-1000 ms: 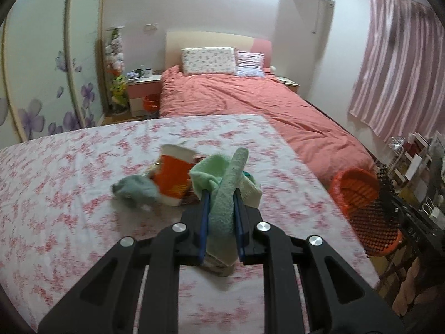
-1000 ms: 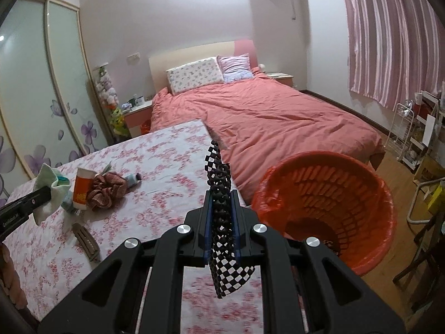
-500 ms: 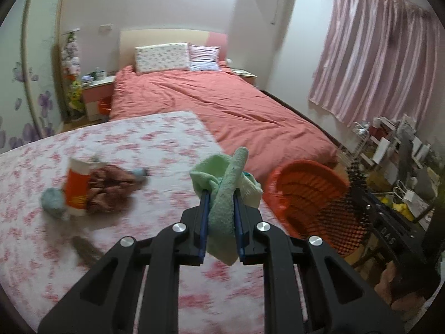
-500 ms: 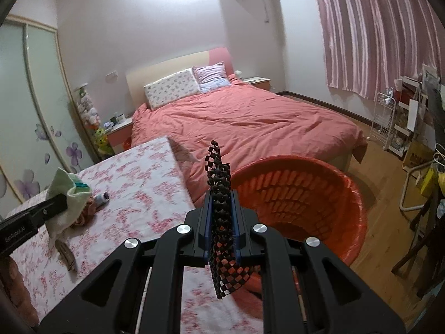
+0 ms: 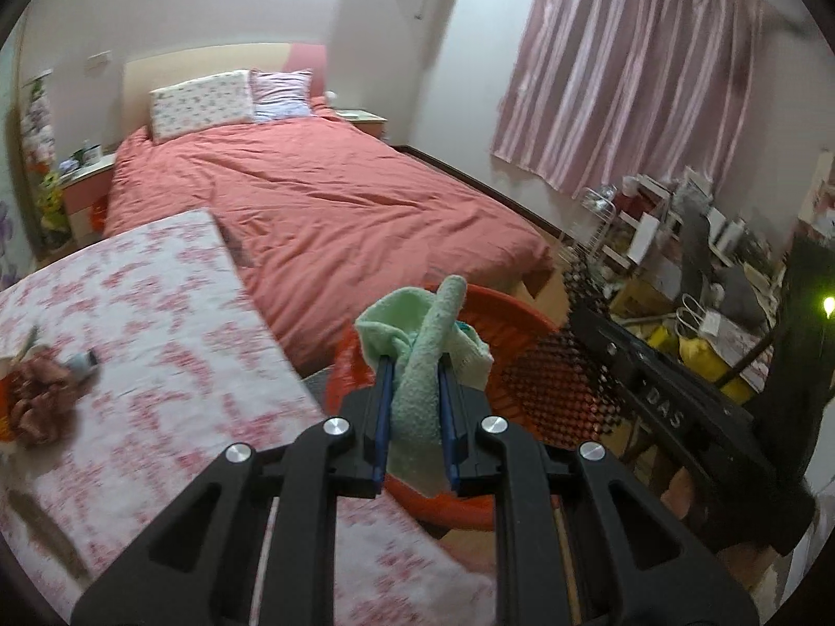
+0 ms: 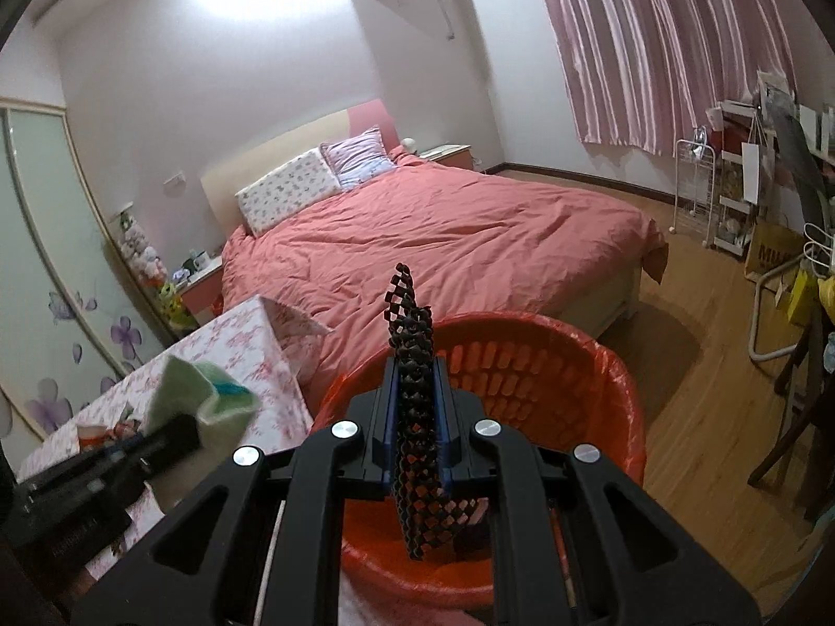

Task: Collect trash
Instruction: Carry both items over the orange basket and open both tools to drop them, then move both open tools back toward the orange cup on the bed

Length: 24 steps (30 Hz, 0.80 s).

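Note:
My left gripper [image 5: 415,370] is shut on a pale green cloth [image 5: 425,360] and hangs over the near rim of an orange basket [image 5: 516,328] beside the table. My right gripper [image 6: 415,370] is shut on a black-and-white checkered strip [image 6: 415,417], held above the same orange basket [image 6: 563,365]. In the right wrist view the left gripper [image 6: 172,435] with the green cloth [image 6: 182,391] shows at the lower left. The checkered strip [image 5: 553,386] and the right gripper's black body appear over the basket in the left wrist view.
A table with a pink floral cloth [image 5: 156,313] holds a brown scrunchie [image 5: 36,407] and other small items at its left. A bed with a coral cover [image 6: 443,240] lies behind. Cluttered shelves and bags [image 5: 704,261] stand at the right, below pink curtains [image 6: 678,41].
Both grippers swung rightward from over the table toward the orange basket, each keeping its hold. The items on the table slid to the left edge of view; the basket now lies under both grippers.

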Each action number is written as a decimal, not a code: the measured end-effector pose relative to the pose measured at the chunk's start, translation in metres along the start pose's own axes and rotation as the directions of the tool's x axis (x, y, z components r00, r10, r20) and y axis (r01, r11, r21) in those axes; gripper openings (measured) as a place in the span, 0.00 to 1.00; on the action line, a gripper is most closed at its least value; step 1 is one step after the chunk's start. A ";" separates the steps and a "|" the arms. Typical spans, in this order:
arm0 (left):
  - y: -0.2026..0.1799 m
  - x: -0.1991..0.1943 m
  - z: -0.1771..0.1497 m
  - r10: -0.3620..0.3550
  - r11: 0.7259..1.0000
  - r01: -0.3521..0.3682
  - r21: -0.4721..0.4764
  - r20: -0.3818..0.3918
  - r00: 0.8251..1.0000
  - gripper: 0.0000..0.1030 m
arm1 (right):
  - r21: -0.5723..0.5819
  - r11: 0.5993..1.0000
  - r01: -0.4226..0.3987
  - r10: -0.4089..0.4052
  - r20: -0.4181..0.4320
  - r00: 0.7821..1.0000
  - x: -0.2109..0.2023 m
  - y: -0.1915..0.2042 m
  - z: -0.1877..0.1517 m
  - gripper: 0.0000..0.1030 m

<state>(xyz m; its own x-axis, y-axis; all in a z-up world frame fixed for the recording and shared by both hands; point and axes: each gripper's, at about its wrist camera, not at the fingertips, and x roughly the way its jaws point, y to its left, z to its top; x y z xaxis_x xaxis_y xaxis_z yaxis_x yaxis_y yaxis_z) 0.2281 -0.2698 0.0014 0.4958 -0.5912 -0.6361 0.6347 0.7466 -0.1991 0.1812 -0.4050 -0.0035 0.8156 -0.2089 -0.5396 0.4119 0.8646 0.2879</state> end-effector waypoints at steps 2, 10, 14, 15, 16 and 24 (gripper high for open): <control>-0.009 0.015 0.002 -0.005 1.000 0.006 0.018 -0.015 1.000 0.17 | 0.006 1.000 0.002 -0.002 0.003 1.000 0.004 -0.003 0.001 0.12; -0.013 0.057 0.001 0.012 1.000 -0.010 0.017 -0.083 0.997 0.39 | 0.028 1.000 0.005 -0.004 -0.020 1.000 0.019 -0.020 0.002 0.30; -0.003 0.059 -0.004 0.054 0.998 -0.052 0.020 -0.092 0.994 0.45 | 0.037 0.999 0.018 -0.017 -0.028 0.999 0.015 -0.025 -0.002 0.43; -0.002 0.058 -0.005 0.063 0.998 -0.062 0.019 -0.091 0.994 0.47 | 0.029 0.999 0.025 -0.025 -0.028 0.999 0.013 -0.024 -0.004 0.45; 0.002 0.055 -0.006 0.075 0.997 -0.074 0.017 -0.092 0.993 0.48 | 0.024 0.999 0.030 -0.030 -0.029 0.999 0.012 -0.024 -0.005 0.46; 0.032 0.023 -0.019 0.178 0.984 -0.178 0.012 -0.068 0.982 0.56 | -0.007 0.999 0.032 -0.032 -0.030 0.999 0.001 -0.009 -0.005 0.50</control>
<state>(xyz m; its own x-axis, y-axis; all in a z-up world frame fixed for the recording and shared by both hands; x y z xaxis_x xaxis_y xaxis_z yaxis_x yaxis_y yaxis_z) 0.2484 -0.2539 -0.0337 0.5593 -0.4267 -0.7107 0.5436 0.8361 -0.0742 0.1759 -0.4106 -0.0106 0.7895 -0.2229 -0.5718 0.4347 0.8609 0.2646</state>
